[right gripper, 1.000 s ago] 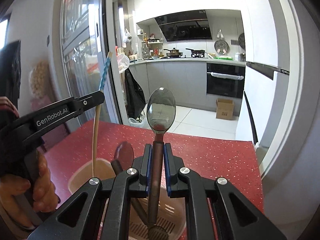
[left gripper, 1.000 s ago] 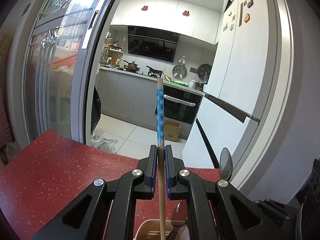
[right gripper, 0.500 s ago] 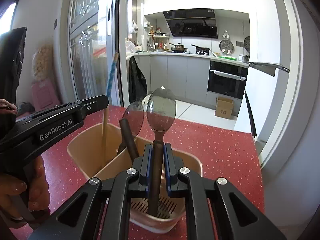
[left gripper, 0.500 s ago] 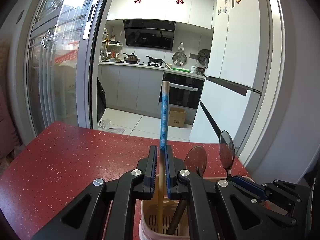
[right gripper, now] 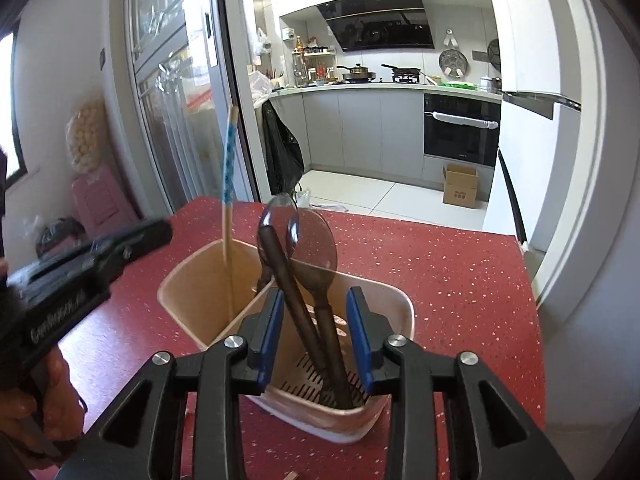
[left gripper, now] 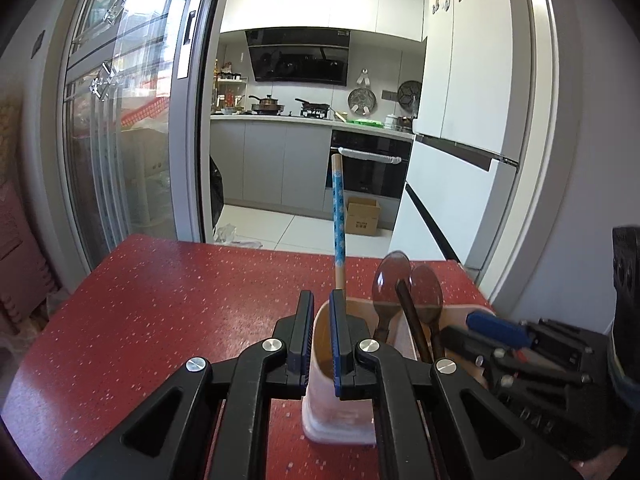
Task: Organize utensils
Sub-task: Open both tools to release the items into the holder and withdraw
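Both claws, left [left gripper: 321, 334] & right [right gripper: 316, 334], just let go, now spread: chopstick [right gripper: 229, 184] & spoon [right gripper: 314, 258] dropped into holder [right gripper: 402, 308]. Those two sorted.

Black tongs [left gripper: 320, 336], blue pads [right gripper: 359, 334], silver screws; white "GenRobot.AI" lettering; bare-skinned hand [right gripper: 56, 404].

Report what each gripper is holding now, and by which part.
Nothing. The left gripper and right gripper are both open; the chopstick and two spoons stand free in the utensil holder.
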`<state>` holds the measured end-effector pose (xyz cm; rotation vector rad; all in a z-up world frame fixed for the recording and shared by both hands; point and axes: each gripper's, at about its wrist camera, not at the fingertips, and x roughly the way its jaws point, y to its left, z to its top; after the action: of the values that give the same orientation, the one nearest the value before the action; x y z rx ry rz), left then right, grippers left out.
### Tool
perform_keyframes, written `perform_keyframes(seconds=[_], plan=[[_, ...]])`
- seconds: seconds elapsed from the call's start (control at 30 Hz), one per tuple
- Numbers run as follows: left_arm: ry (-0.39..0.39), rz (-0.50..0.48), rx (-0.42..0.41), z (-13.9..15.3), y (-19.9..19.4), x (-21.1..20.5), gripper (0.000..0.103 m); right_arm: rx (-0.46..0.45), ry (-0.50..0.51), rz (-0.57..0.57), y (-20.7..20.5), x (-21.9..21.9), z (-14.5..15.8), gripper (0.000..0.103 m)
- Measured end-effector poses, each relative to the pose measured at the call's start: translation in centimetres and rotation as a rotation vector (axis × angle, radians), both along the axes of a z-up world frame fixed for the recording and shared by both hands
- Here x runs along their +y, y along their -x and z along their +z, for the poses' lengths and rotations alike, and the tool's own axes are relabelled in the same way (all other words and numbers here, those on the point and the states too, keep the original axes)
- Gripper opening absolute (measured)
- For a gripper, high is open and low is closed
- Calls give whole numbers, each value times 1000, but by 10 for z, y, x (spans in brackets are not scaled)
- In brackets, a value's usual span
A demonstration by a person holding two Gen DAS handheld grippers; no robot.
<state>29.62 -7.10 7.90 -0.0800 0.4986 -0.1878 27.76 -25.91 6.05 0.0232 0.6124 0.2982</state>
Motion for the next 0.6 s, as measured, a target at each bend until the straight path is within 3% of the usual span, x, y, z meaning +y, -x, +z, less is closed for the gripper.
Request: perform_keyframes(seconds=[0.27,0.43,0.5,0.6], plan=[[-55,10,140,-13,42,14,37,75,-114,-18,35,-13,13,60],[-71,58,233,-31,70,27,37,173,-140,-37,64,-12,2,65],[-78,68,274,-39,80,31,37,208,-147,-44,74,-10,-3,75],[-71,73,321,-49,97,38,37,260,-157,-53,92,-9,-13,78]])
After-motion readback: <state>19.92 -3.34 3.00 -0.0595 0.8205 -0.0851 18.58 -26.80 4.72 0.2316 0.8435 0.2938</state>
